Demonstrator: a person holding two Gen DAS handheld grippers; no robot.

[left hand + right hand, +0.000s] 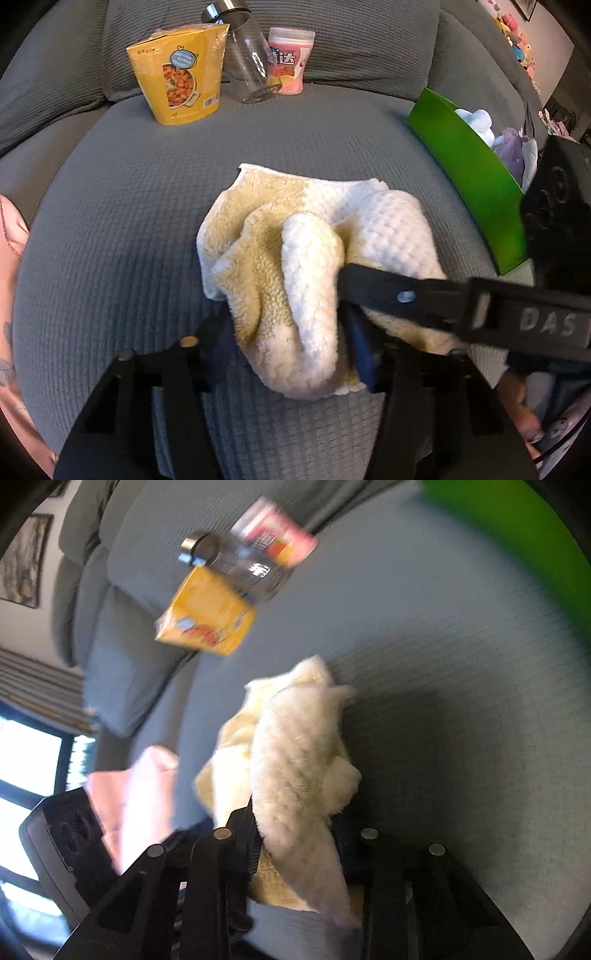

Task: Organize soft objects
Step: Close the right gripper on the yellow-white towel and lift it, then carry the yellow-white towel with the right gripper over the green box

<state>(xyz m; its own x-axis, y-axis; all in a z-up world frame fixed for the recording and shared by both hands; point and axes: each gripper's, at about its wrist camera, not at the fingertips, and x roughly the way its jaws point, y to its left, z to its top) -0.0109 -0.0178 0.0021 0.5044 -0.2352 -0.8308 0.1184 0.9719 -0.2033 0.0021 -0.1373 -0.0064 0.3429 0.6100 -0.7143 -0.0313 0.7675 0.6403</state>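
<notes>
1. The yellow and white towel [295,258] lies crumpled in the middle of the grey sofa seat [129,221].
2. The left tool [291,354] has closed on the near end of the towel; a thick fold fills the space between its two fingers and the blue pads press on both sides.
3. The right tool [295,834] also grips the towel: in the right wrist view a white fold stands squeezed between its black fingers.
4. In the left wrist view the right tool comes in from the right side, and its finger lies across the towel.
5. A green box [469,177] stands on the seat to the right of the towel, apart from it, with pale soft things [480,125] inside.
6. At the back of the seat stand a yellow food cup [181,74], a clear glass jar [247,62] that leans, and a pink container [290,61], all against the back cushion [351,37].
</notes>
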